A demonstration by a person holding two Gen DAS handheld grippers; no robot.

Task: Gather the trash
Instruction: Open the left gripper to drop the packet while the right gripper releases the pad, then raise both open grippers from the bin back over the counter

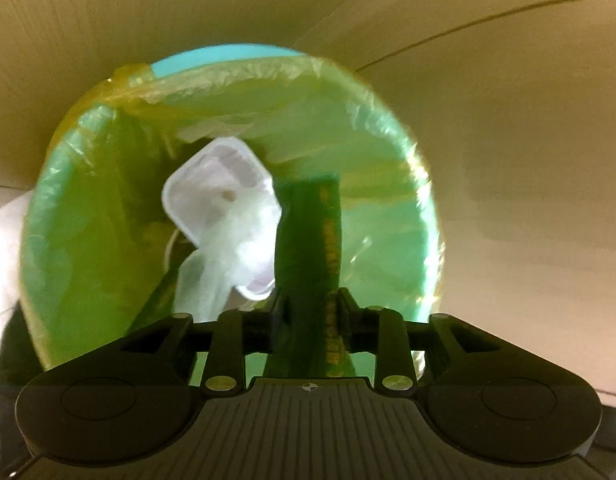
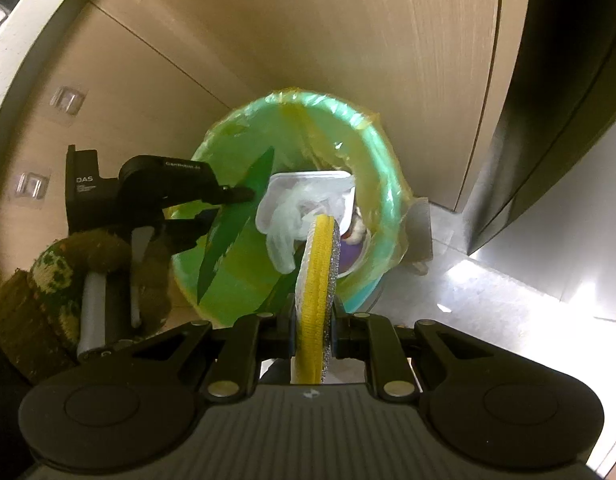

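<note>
Left tongs (image 1: 309,304): closed on a flat green wrapper (image 1: 308,248), which is held up on its edge over the bin.
Right tongs (image 2: 313,318): closed on a round yellow sponge (image 2: 315,276) with a grey scrubby side, held on its edge.
Bin (image 2: 379,152): a round blue-green bin with a yellow-green bag (image 1: 367,128) is seen just ahead of both tongs.
Inside the bin: a white plastic tray (image 1: 220,196) and a crumpled clear bag (image 1: 244,240) are seen past the tips of the tongs.
Left tongs seen from the right: they (image 2: 238,208) are to the left, held by a hand in a brown and green knitted glove (image 2: 56,276).
Behind the bin: a wooden cupboard wall (image 2: 308,32) is seen.
</note>
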